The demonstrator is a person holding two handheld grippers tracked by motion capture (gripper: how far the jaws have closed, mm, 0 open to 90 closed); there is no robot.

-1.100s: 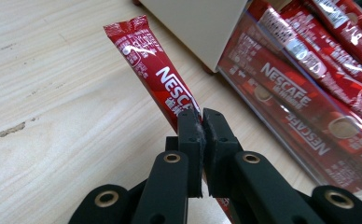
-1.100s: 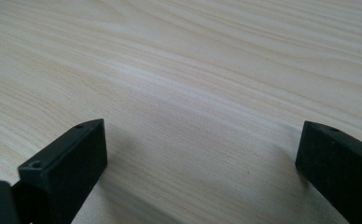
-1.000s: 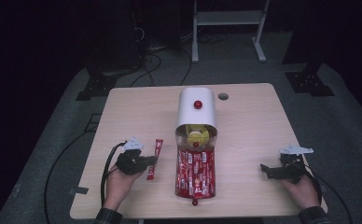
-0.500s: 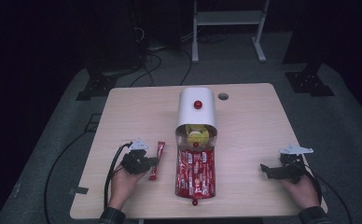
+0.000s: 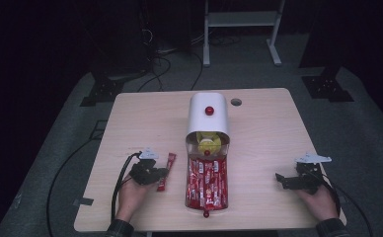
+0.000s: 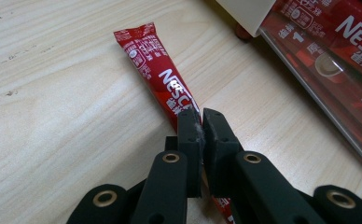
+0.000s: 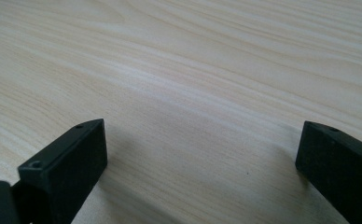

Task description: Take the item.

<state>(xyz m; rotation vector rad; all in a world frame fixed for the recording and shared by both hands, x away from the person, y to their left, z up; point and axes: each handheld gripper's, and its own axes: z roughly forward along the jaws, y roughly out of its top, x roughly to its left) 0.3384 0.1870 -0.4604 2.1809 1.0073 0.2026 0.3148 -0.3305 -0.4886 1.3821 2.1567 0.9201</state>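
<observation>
Pale matt wood-grain table (image 7: pixel 179 70), glossy red foil sachet (image 6: pixel 158 70), matt black tool (image 6: pixel 200 119)

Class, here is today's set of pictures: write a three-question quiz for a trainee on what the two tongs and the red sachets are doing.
1. True or false: the right tongs stand open over bare table.
2. What do the left tongs grip? A) the white dispenser B) a loose red sachet C) a cable
3. Fill in: the clear tray in front of the white dispenser holds red ____.

Key
1. True
2. B: the loose red sachet lying left of the tray
3. sachets
</observation>
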